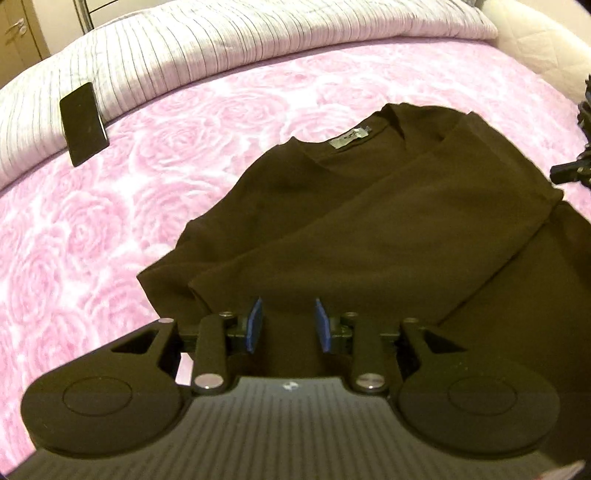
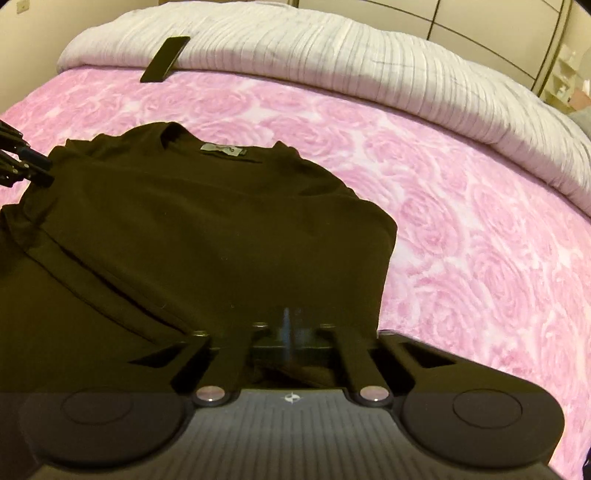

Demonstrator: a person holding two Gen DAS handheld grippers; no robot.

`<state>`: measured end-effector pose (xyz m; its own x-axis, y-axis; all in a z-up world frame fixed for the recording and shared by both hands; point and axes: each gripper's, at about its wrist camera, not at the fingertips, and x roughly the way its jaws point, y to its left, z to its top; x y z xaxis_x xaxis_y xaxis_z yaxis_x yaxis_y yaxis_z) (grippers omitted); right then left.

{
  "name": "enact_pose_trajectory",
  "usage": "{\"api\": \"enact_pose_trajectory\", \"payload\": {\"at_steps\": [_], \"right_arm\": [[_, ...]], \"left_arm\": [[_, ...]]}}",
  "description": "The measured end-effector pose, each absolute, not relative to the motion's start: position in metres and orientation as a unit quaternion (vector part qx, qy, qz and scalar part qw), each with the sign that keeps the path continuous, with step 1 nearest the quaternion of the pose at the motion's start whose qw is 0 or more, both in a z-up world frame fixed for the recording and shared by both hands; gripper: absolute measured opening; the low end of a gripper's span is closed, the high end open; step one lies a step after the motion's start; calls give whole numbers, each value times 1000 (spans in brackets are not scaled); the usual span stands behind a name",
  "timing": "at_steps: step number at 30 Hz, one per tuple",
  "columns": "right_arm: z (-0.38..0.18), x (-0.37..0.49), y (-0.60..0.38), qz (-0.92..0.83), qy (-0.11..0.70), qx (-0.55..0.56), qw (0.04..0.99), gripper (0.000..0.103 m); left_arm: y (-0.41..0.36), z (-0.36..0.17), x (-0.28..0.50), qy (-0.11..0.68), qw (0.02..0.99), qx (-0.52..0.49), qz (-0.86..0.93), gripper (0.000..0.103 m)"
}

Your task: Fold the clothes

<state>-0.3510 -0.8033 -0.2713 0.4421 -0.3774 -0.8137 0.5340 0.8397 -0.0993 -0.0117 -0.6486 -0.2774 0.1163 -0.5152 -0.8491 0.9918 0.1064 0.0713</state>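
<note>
A dark brown shirt (image 1: 369,229) (image 2: 184,229) lies on the pink rose bedspread (image 1: 74,240) (image 2: 480,221), collar and grey label (image 1: 349,138) at the far end, with one side folded over the middle. My left gripper (image 1: 288,325) hovers over the shirt's near part, its blue pads (image 1: 255,325) apart with nothing pressed between them. My right gripper (image 2: 290,325) is over the near right corner of the shirt, its pads blurred and closed together. Whether cloth is pinched between them I cannot tell. Each gripper shows at the edge of the other's view.
A black phone (image 1: 84,123) (image 2: 165,59) leans against the white ribbed duvet (image 1: 221,44) (image 2: 332,55) bunched along the bed's far side. A cream padded headboard (image 1: 535,37) is at the far right, wardrobe doors (image 2: 480,22) behind.
</note>
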Motion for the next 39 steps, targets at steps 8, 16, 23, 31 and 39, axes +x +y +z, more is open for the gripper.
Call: {"api": "enact_pose_trajectory", "payload": {"at_steps": [8,16,23,31,39], "right_arm": [[-270,-355,-798,-298,459,74,834,73],[-259,-359,-789,-314,460,86,826,70],[-240,-367,-754,-316,468,117,817,4],[-222,-396,-693,-312,477,134,811,0],[-229,-480,-642,-284,490,156,809,68]], "left_arm": [[-643,-294,10,367,657,355,-554,27],[-606,-271,1,364,661,345,-558,28],[-549,-247,-37,381,648,331,-570,30],[-458,-225,-99,424,656,308,-543,32],[-359,-222,-188,483,669,286,-487,41]]}}
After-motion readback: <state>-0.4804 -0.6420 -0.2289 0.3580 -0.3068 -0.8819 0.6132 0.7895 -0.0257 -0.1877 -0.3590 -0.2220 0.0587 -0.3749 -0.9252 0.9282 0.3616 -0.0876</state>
